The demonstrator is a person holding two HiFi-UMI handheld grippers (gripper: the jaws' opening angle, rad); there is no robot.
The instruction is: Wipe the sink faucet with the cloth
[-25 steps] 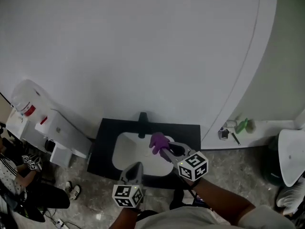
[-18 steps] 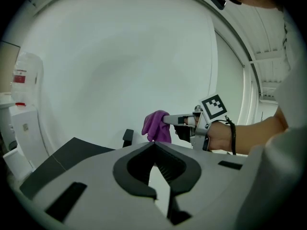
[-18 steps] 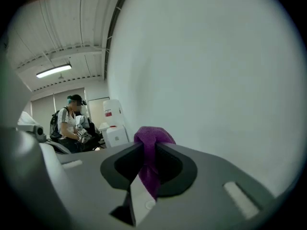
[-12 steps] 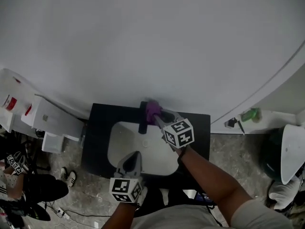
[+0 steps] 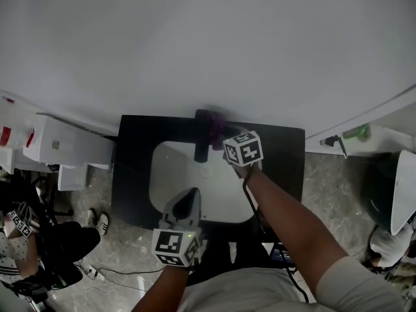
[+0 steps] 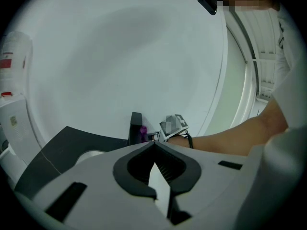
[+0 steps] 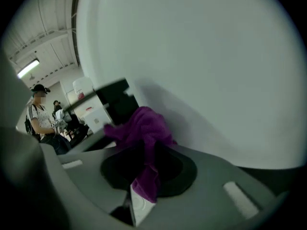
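Observation:
The black faucet [image 5: 202, 134] stands at the back of the white sink basin [image 5: 175, 174], set in a black counter [image 5: 133, 168]. My right gripper [image 5: 220, 133] is shut on a purple cloth [image 7: 144, 128], and the cloth presses against the faucet's right side [image 7: 117, 102] close to the wall. In the left gripper view the faucet [image 6: 135, 127], a bit of the cloth [image 6: 143, 132] and the right gripper's marker cube show ahead. My left gripper [image 5: 187, 199] hangs over the basin's front edge, jaws together with nothing between them.
A white wall [image 5: 208, 44] rises right behind the faucet. White boxes [image 5: 58, 151] stand left of the counter. A ledge with small bottles [image 5: 354, 135] lies to the right. People [image 5: 19, 233] sit at the far left on the floor side.
My right gripper has carried the purple cloth from above the basin back to the faucet, so it now touches the faucet's right side. The left gripper has stayed low at the front.

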